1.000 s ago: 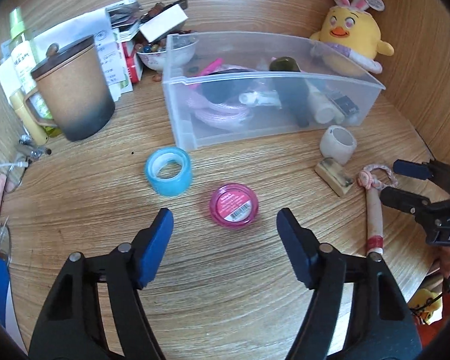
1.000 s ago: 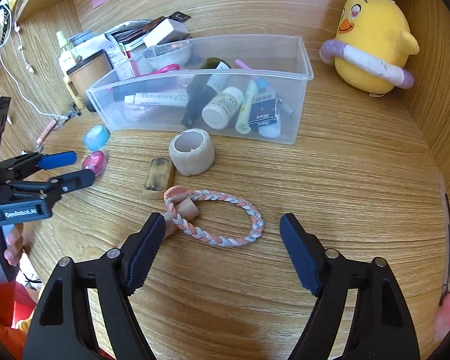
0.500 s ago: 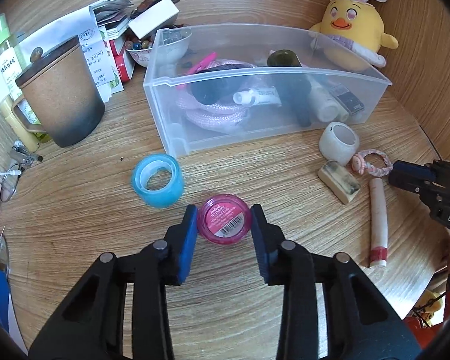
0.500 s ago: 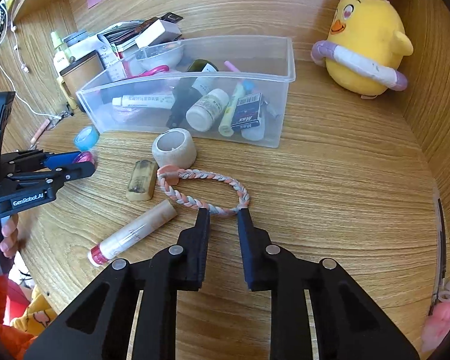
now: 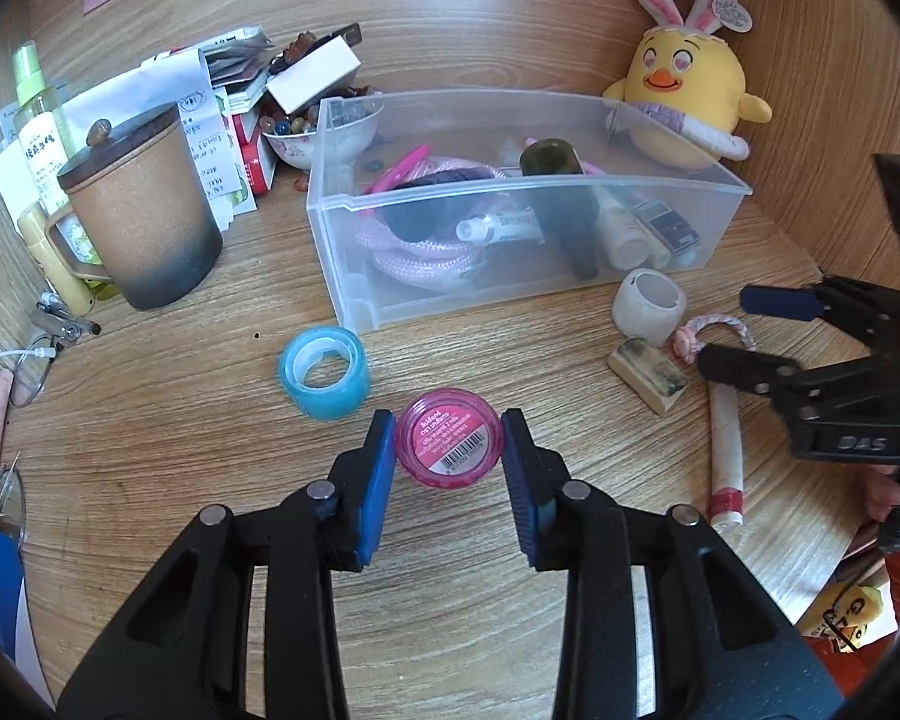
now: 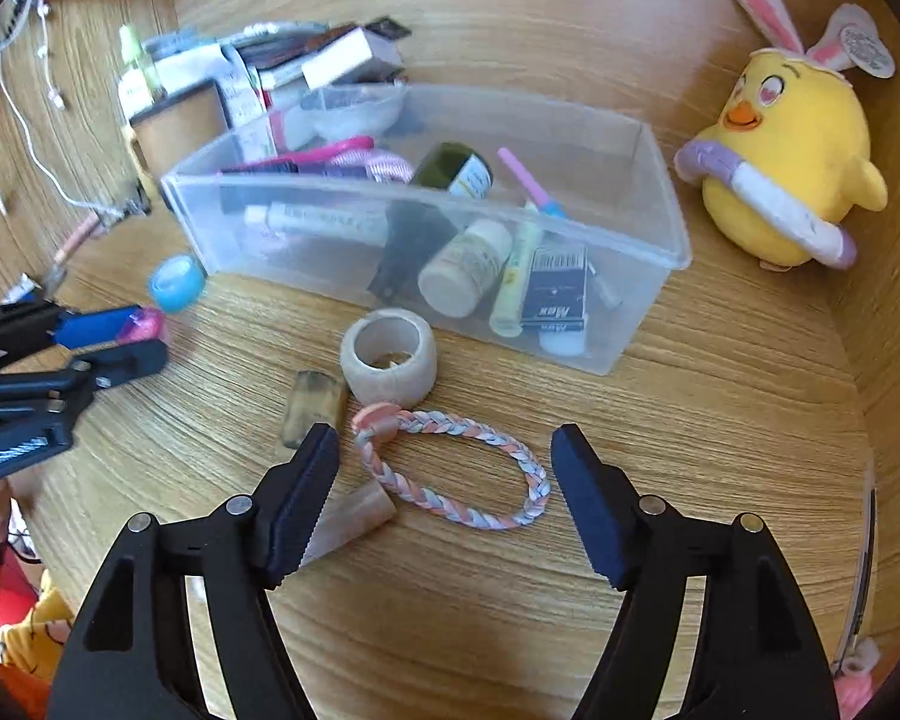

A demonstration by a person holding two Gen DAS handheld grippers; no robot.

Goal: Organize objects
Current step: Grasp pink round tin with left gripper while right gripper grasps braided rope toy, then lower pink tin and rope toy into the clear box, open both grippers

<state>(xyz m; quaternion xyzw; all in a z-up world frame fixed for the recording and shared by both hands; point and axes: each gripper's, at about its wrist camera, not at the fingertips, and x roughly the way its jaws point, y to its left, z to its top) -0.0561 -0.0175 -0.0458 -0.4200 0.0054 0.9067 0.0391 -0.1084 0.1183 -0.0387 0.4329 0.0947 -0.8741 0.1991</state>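
Observation:
My left gripper (image 5: 448, 450) is shut on a small pink jar (image 5: 448, 444) with a barcode label, just above the wooden table. In the right wrist view the left gripper (image 6: 123, 339) shows at the left with the jar (image 6: 147, 324) between its pads. My right gripper (image 6: 444, 468) is open over a braided pink and white ring (image 6: 450, 474) lying flat on the table. A clear plastic bin (image 5: 510, 204) holding bottles, tubes and a pink rope stands behind; it also shows in the right wrist view (image 6: 438, 228).
A blue tape roll (image 5: 324, 372), a white ring holder (image 5: 648, 306), a small block (image 5: 648, 369) and a lip balm tube (image 5: 723, 450) lie in front of the bin. A brown mug (image 5: 141, 216) and clutter stand at the left, a yellow plush chick (image 5: 684, 102) at the back right.
My left gripper closed on the pink jar and raised it slightly. My right gripper closed near the braided ring half a second ago and has opened wide again over it.

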